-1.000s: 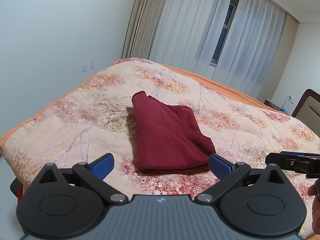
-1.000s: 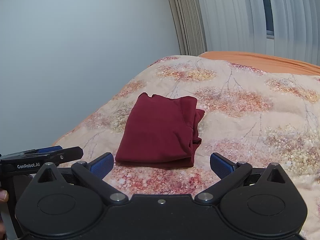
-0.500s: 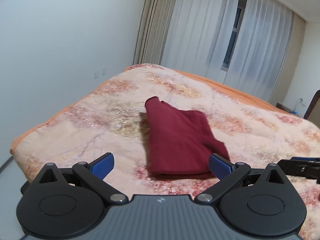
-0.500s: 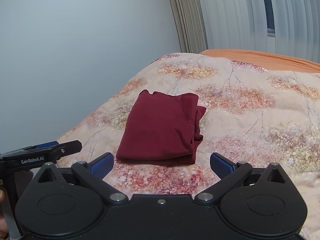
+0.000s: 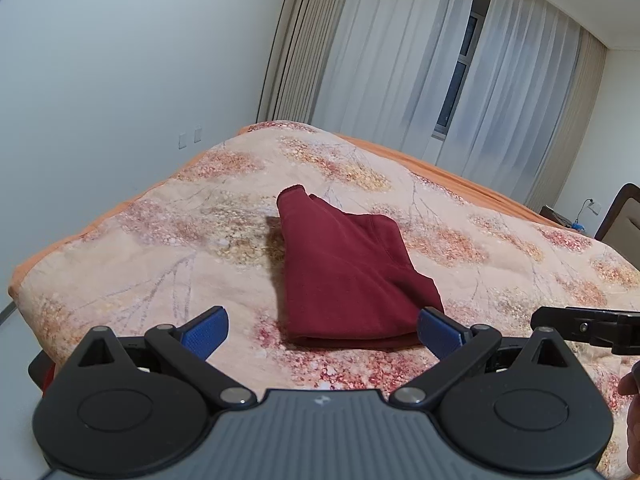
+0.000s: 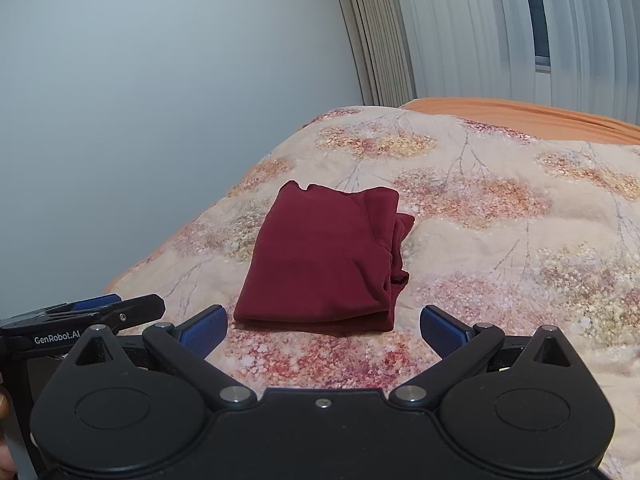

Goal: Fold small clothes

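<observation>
A dark red garment [image 5: 348, 276] lies folded into a compact rectangle on the floral bedspread [image 5: 160, 248]; it also shows in the right wrist view [image 6: 324, 264]. My left gripper [image 5: 322, 332] is open and empty, held just short of the garment's near edge. My right gripper [image 6: 324, 330] is open and empty, also just short of the near edge. The right gripper shows at the right edge of the left wrist view [image 5: 584, 326]. The left gripper shows at the left edge of the right wrist view [image 6: 84, 314].
The bed's left edge [image 5: 60, 248] drops off beside a white wall [image 5: 120, 80]. Sheer curtains [image 5: 460, 72] hang behind the bed. A headboard [image 5: 618, 216] and a wall socket stand at the far right.
Both grippers have drawn back a little from the garment and the left view has tilted up. The garment has not moved. Both grippers stay open.
</observation>
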`<action>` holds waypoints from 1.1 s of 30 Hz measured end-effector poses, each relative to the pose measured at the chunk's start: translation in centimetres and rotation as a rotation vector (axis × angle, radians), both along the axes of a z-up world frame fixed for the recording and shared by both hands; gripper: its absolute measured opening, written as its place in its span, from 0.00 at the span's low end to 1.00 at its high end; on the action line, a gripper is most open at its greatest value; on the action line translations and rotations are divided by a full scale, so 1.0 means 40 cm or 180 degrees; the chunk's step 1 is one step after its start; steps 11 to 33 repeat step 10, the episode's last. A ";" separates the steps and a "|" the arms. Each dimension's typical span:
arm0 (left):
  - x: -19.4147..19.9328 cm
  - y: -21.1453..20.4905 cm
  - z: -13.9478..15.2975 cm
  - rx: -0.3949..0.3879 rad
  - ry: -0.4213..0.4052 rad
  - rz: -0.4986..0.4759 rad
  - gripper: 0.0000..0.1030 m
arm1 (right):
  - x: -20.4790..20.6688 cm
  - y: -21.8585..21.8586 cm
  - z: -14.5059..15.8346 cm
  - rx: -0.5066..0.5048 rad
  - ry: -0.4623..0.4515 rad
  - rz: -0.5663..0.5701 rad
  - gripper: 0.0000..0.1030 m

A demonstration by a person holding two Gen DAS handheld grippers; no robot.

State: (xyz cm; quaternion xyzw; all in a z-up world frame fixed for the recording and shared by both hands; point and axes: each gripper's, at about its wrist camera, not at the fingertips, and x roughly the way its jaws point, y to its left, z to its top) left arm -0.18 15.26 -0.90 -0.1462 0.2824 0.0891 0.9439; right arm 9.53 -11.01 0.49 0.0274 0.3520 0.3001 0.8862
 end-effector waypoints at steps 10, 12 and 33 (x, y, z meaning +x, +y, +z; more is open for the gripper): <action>-0.005 -0.002 0.000 0.0057 0.0044 0.0032 1.00 | 0.001 0.017 -0.002 0.0002 0.0016 0.0018 0.99; -0.005 -0.002 0.000 0.0057 0.0044 0.0032 1.00 | 0.001 0.017 -0.002 0.0002 0.0016 0.0018 0.99; -0.005 -0.002 0.000 0.0057 0.0044 0.0032 1.00 | 0.001 0.017 -0.002 0.0002 0.0016 0.0018 0.99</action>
